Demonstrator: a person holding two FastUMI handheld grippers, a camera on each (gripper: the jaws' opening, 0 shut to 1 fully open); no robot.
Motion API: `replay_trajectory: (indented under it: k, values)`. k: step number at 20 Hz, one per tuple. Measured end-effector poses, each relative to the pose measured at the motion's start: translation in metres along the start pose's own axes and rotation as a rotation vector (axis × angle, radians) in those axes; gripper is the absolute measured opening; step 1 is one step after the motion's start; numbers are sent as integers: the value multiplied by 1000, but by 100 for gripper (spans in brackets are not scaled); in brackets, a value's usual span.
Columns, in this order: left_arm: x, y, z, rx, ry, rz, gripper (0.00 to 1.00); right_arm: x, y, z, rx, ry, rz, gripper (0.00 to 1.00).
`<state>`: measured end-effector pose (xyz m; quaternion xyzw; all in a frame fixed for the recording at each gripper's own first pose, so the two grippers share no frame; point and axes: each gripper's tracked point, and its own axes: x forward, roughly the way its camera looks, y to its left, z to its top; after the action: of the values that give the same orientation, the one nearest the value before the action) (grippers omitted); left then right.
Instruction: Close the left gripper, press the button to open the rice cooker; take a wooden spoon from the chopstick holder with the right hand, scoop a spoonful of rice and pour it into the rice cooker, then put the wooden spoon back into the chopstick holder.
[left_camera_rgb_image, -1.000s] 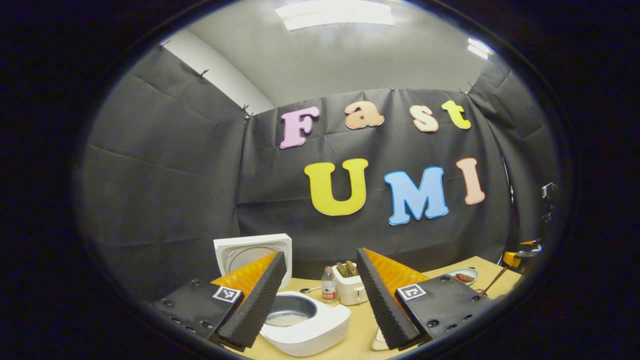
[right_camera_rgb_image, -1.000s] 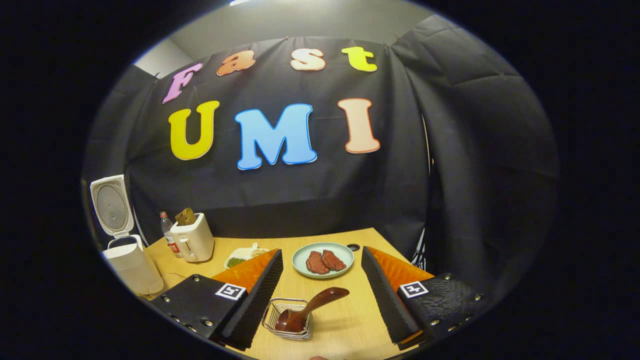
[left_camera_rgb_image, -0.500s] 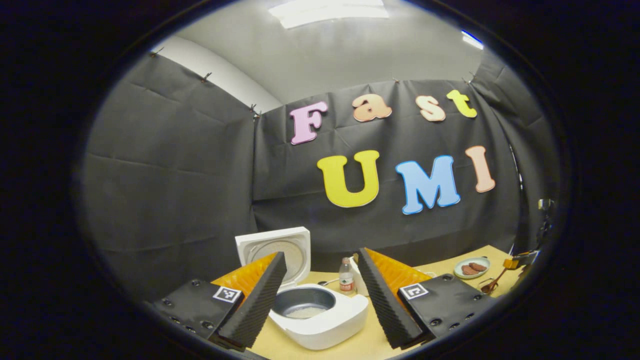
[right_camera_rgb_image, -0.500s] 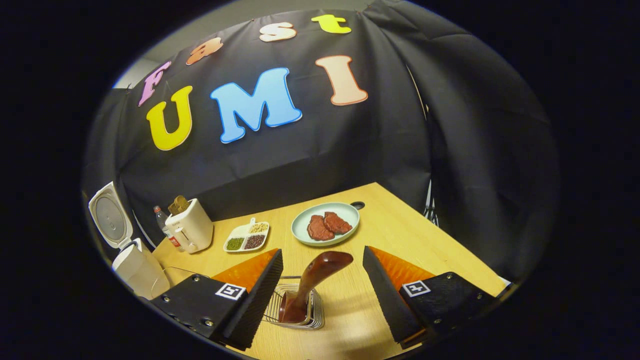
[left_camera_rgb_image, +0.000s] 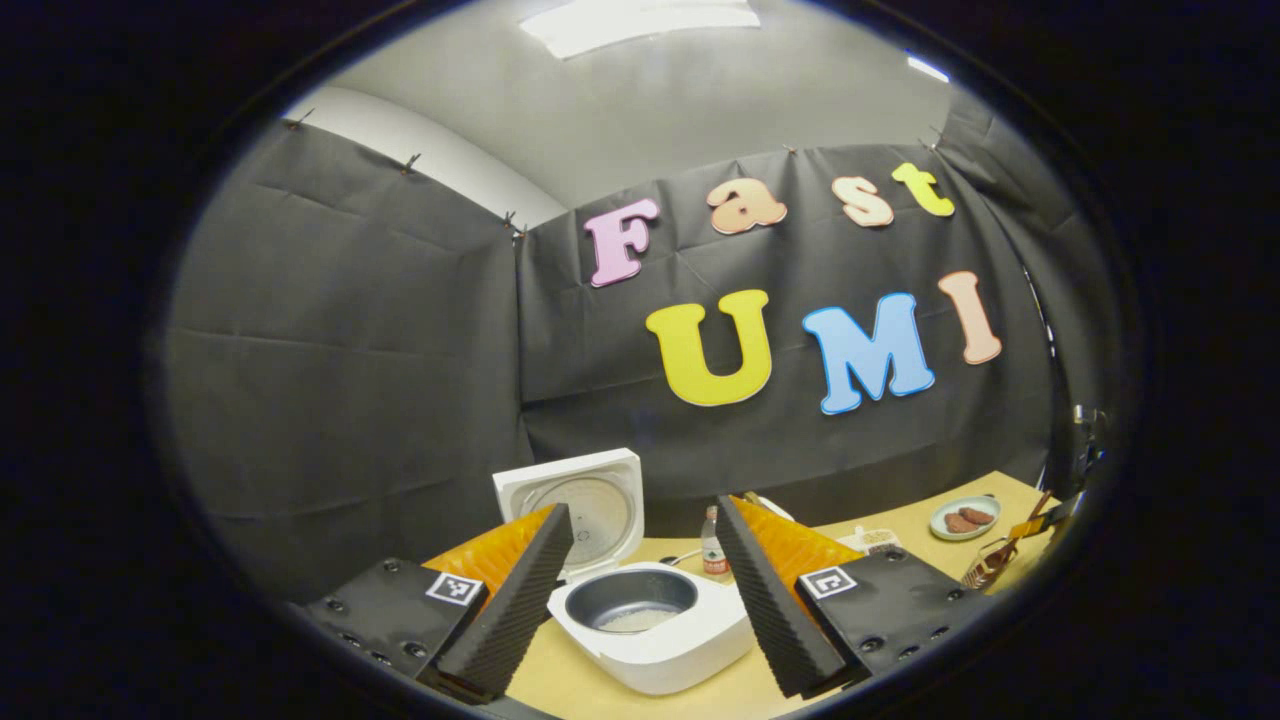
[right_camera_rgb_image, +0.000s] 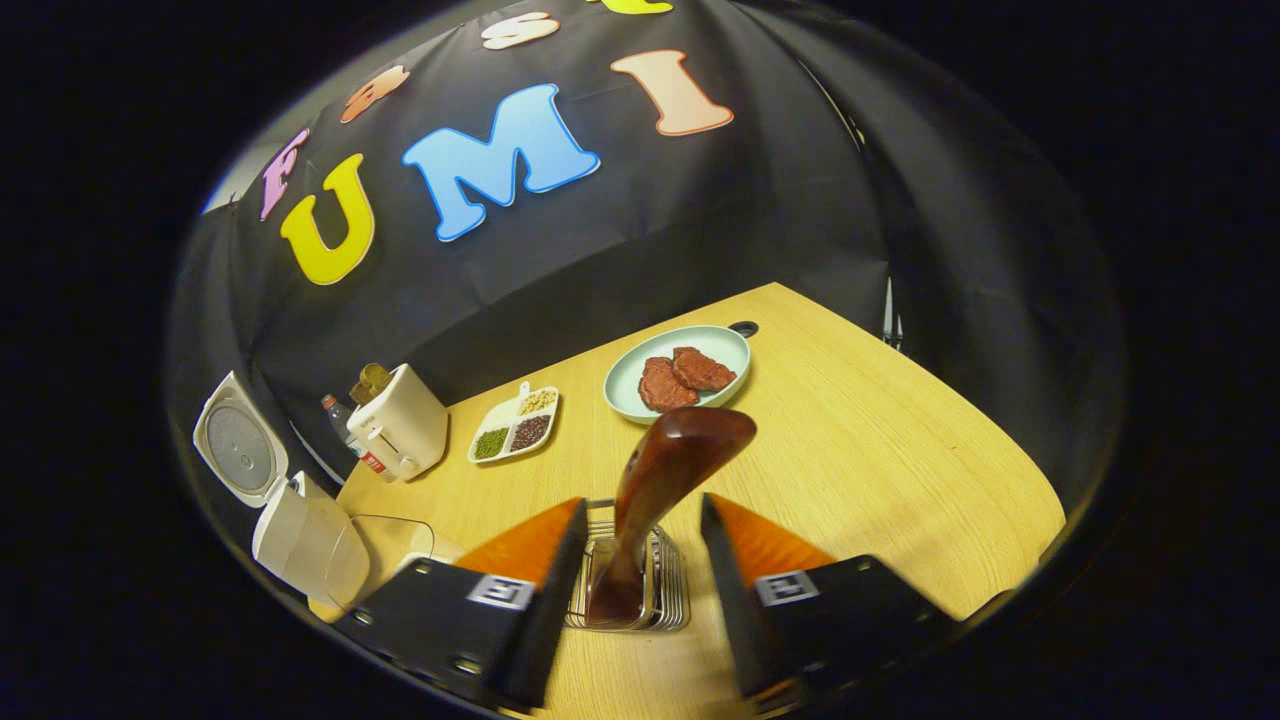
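The white rice cooker (left_camera_rgb_image: 655, 645) stands open, its lid (left_camera_rgb_image: 580, 498) tipped up and some rice in the dark pot. My left gripper (left_camera_rgb_image: 641, 508) hovers open in front of it, holding nothing. The wooden spoon (right_camera_rgb_image: 668, 470) stands bowl-down in the wire chopstick holder (right_camera_rgb_image: 632, 592) on the wooden table (right_camera_rgb_image: 880, 470). My right gripper (right_camera_rgb_image: 643, 503) is right above the holder, open, one finger on each side of the spoon's handle with small gaps left. The open cooker (right_camera_rgb_image: 305, 535) is far to its left. The spoon and holder (left_camera_rgb_image: 988, 566) also appear at the far right of the left gripper view.
A toaster (right_camera_rgb_image: 402, 432) and a bottle (right_camera_rgb_image: 340, 415) stand behind the cooker. A divided dish of beans (right_camera_rgb_image: 515, 428) and a plate of meat (right_camera_rgb_image: 678, 372) lie beyond the holder. A clear container (right_camera_rgb_image: 385, 555) sits beside the cooker. The booth cloth walls the table's back and right.
My right gripper has tilted down and come closer over the holder, and its fingers have narrowed around the spoon's handle. The left gripper view has swung left, so the cooker sits more central.
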<state>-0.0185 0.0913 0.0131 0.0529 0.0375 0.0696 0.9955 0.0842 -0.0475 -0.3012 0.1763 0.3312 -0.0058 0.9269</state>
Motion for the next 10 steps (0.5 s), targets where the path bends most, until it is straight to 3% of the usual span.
replay_trajectory:
  k: [2, 3, 4, 5, 10]
  values:
    - [0, -1, -1, -6, -2, -2, 99, 2, 4, -5, -4, 11, 16, 30]
    - [-1, -1, 1, -8, -6, -6, 99, 6, 4, -4, 4, -19, 2, 32]
    - [0, 0, 2, -5, -10, -9, 99, -6, 12, 0, -2, -14, 24, 11]
    - [0, 1, 1, 1, -13, -11, 99, 5, 13, -3, -20, -11, 25, 10]
    - [4, 5, 4, -26, -31, -30, 97, -24, 29, 17, -100, -47, 44, 11]
